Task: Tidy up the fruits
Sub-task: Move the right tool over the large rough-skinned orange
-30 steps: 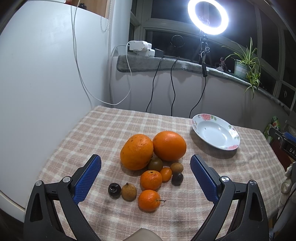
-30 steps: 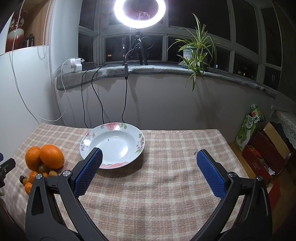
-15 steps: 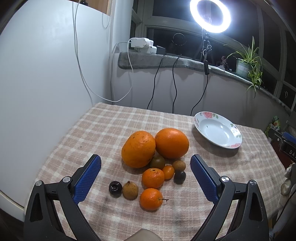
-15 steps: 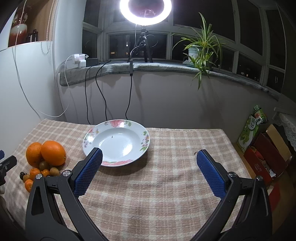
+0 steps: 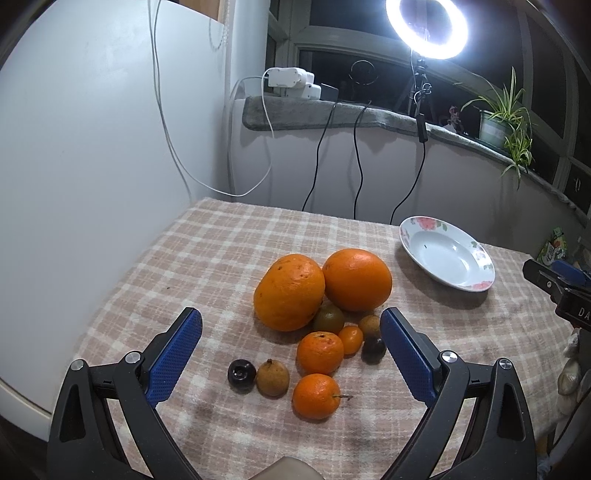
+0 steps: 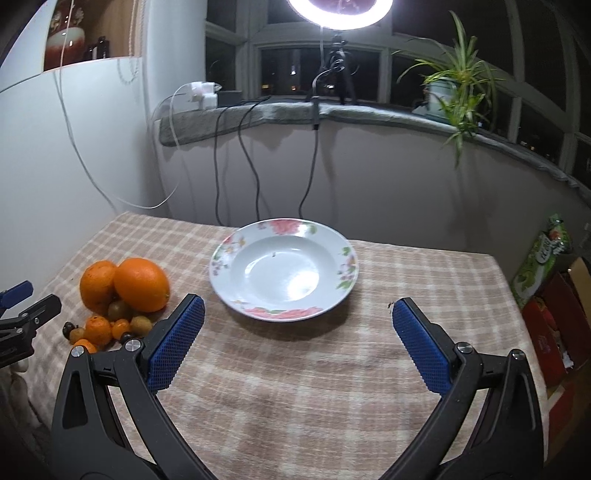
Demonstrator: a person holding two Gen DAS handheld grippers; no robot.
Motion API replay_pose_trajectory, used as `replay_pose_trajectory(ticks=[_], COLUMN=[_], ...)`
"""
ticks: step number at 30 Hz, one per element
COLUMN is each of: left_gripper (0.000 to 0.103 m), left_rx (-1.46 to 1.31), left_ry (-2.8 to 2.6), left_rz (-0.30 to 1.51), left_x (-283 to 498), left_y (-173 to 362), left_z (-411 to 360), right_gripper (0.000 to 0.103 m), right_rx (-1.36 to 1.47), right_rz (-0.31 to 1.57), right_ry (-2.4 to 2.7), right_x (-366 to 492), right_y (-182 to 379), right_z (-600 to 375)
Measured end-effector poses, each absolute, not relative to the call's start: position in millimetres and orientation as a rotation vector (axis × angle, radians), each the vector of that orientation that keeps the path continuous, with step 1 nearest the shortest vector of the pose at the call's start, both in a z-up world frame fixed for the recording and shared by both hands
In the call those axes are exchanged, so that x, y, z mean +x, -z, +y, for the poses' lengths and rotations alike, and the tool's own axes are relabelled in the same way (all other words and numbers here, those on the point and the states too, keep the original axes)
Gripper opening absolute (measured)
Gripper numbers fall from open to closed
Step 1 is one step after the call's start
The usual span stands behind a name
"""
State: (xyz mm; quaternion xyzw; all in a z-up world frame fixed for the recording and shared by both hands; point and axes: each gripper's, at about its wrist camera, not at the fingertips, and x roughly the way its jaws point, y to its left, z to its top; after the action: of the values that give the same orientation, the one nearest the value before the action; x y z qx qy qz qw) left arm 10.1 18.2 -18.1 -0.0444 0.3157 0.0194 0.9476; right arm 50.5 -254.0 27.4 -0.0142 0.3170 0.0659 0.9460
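Two big oranges point(image 5: 290, 291) point(image 5: 357, 278) lie on the checked tablecloth point(image 5: 207, 266), with two small mandarins point(image 5: 320, 352) point(image 5: 316, 396), a kumquat point(image 5: 350, 339) and several small brown and dark fruits around them. My left gripper point(image 5: 291, 341) is open, empty, above the near fruits. A white flowered plate point(image 6: 283, 271) stands empty to the right of the pile. My right gripper point(image 6: 295, 332) is open, empty, just short of the plate. The fruit pile shows in the right wrist view point(image 6: 123, 288).
A ring light point(image 5: 426, 27) on a stand, cables point(image 5: 356, 155) and a potted plant point(image 5: 498, 122) sit along the windowsill behind the table. A white appliance point(image 5: 92, 147) stands at the left. Boxes and a green bag point(image 6: 543, 266) lie past the table's right edge.
Both grippers have tilted down and moved slightly forward; the fruit and plate sit lower and a little closer in view. Both stay open. Nothing on the table has moved.
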Motion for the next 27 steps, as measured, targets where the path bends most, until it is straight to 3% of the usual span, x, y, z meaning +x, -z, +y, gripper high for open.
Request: replay_pose_trajectory(ticks=[27], left_gripper=[0.092], left_rx=[-0.248], left_ry=[0.062], left_rz=[0.718], left_x=[30.1], left_y=[40.7], left_z=[47.3], right_gripper=[0.103], right_rx=[-0.015], right_rz=[0.842], right_ry=[-0.6], right_x=[113.2], right_y=[-11.6], right_z=[-175.5])
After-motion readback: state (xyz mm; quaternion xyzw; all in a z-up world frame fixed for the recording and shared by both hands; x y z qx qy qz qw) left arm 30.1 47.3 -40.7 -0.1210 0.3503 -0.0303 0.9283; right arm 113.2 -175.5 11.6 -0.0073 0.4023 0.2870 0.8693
